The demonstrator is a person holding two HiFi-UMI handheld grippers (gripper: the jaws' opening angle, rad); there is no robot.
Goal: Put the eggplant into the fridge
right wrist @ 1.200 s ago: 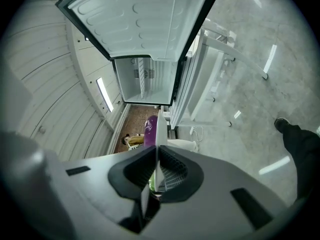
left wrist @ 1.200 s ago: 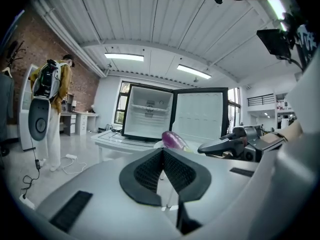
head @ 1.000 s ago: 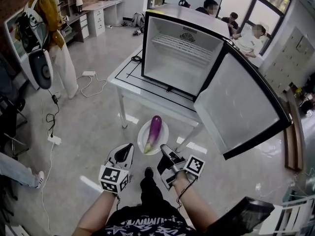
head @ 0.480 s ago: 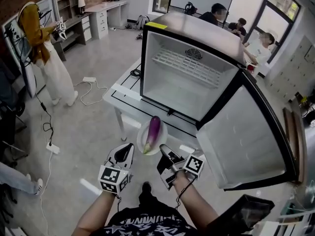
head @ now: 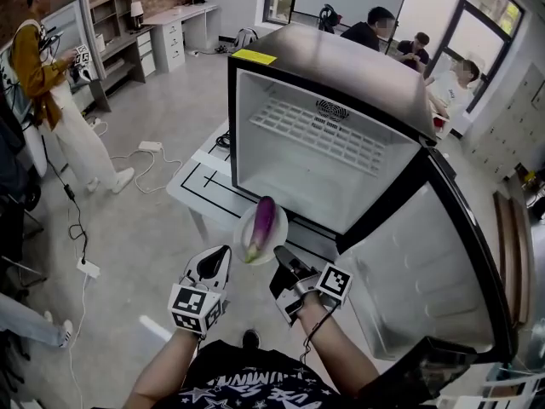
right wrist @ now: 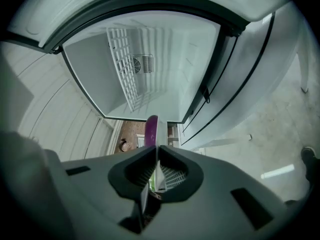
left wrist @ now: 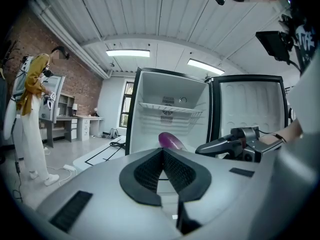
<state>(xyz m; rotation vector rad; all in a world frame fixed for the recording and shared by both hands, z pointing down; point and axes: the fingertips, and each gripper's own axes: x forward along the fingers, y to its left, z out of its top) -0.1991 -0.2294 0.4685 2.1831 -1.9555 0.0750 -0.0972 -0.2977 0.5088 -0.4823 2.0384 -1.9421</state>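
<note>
A purple eggplant (head: 263, 225) (left wrist: 171, 140) (right wrist: 151, 131) lies on a small white plate (head: 241, 233), held up in front of the open fridge (head: 315, 164). My right gripper (head: 281, 257) (right wrist: 156, 149) is shut on the plate's near rim, which shows edge-on between its jaws. Just left of the plate, my left gripper (head: 220, 254) (left wrist: 162, 151) is shut with nothing in it. The fridge is white and bare inside, with one wire shelf (head: 328, 135) near the top.
The fridge stands on a low white table (head: 197, 190), its door (head: 426, 262) swung wide open to the right. Cables and a power strip (head: 145, 153) lie on the floor at left. A person in a yellow top (head: 38, 75) stands far left; others sit at the back.
The fridge has come nearer and fills more of the head view. The plate with the eggplant has risen toward the fridge's lower front edge. Both grippers keep their hold.
</note>
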